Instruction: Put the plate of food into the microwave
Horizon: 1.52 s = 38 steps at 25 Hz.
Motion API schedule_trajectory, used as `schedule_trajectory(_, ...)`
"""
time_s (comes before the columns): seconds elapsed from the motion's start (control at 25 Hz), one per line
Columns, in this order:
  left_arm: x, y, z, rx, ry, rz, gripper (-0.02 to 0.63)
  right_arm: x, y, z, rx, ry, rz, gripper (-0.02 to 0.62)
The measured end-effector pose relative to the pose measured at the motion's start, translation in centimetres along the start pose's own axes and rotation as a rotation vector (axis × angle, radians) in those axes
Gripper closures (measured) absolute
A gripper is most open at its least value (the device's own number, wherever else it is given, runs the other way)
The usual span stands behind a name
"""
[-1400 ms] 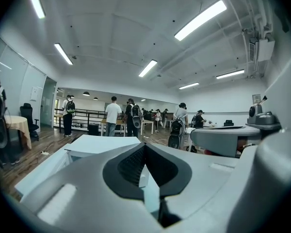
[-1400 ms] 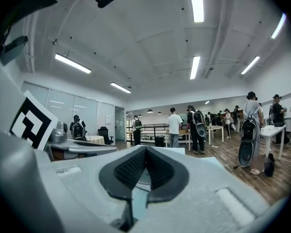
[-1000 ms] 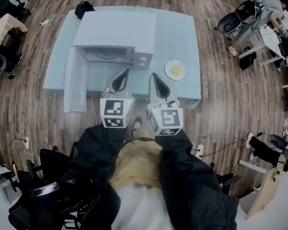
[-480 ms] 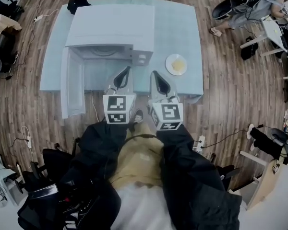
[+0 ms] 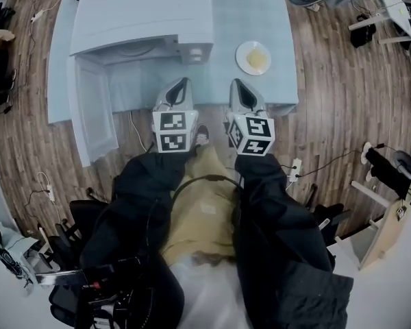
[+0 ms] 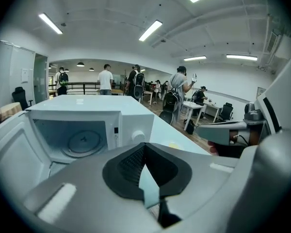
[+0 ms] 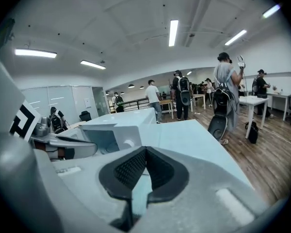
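Head view: pale-blue table (image 5: 260,5) on wood floor (image 5: 342,108), plate of food (image 5: 253,57) right of the open microwave (image 5: 144,12). Both the left gripper (image 5: 183,82) and right gripper (image 5: 237,83) are pinched closed, empty. Only gripper views show people (image 6: 105,78) beyond.

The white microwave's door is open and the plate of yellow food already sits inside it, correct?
No. The round white plate of yellow food sits on the pale blue table, right of the white microwave, as the head view shows. Its door is indeed open.

Closed, empty hand-held gripper (image 6: 145,147) faces open-doored microwave (image 6: 128,130).
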<state>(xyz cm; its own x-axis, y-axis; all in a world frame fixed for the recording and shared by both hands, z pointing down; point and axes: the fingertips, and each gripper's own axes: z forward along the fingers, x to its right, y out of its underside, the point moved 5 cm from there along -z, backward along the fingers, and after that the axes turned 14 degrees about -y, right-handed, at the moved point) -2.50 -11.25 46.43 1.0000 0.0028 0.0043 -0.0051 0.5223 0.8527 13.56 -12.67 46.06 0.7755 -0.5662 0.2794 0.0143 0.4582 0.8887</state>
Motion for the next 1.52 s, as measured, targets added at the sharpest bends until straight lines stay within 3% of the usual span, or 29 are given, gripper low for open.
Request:
schedule_trajectory(0.32, 1.3, 2.9, 3.3, -0.121, 0.024, -0.012, 0.607, 4.4, 3.8, 1.4, -0.076, 0.065, 0.066, 0.597)
schedule_trajectory(1.04, 2.3, 6.4, 7.2, -0.241, 0.009, 0.015, 0.607, 14.4, 11.3, 5.5, -0.266, 0.148, 0.190, 0.552)
schedule_trajectory(1.52, 2.5, 7.6, 7.8, -0.283, 0.007, 0.025, 0.607, 21.0, 14.4, 5.3, -0.333, 0.316, 0.348, 0.468)
